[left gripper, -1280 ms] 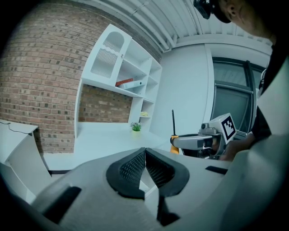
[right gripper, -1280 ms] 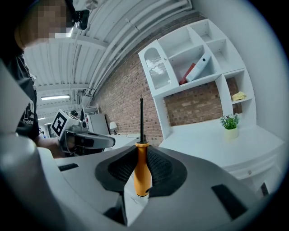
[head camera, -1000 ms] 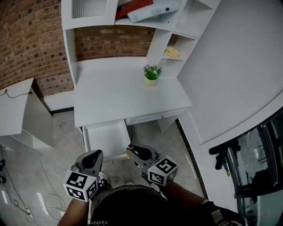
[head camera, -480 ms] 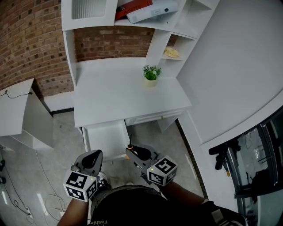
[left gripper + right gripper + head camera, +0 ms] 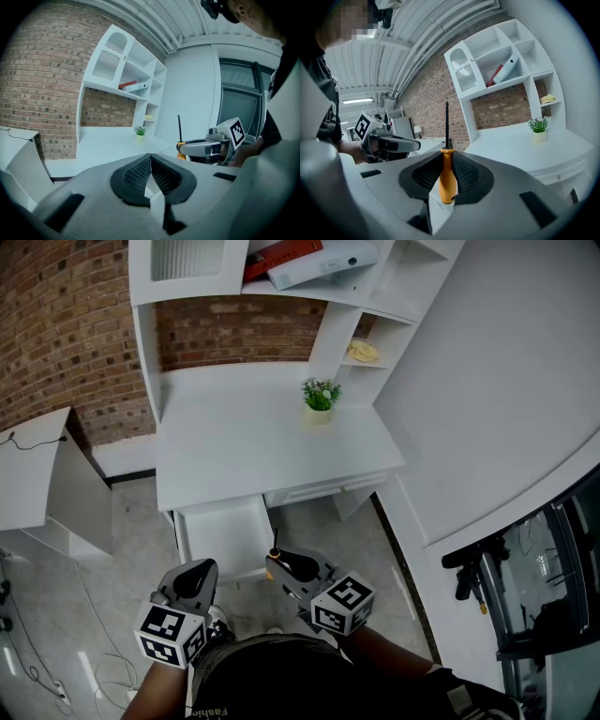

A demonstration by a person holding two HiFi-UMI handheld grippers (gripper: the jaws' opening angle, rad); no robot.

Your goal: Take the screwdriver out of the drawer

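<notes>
— Two grippers: how do their jaws stand?
— Right gripper (image 5: 446, 160) pinches the screwdriver (image 5: 447, 183) by its orange handle, shaft upright. Left gripper (image 5: 150, 163) is pressed together, holding nothing.
— Where is the tool?
— Lower centre of the head view, just right of the open drawer (image 5: 225, 529).

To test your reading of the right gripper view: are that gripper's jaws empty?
No, the right gripper holds the screwdriver by its orange handle between its jaws.
</notes>
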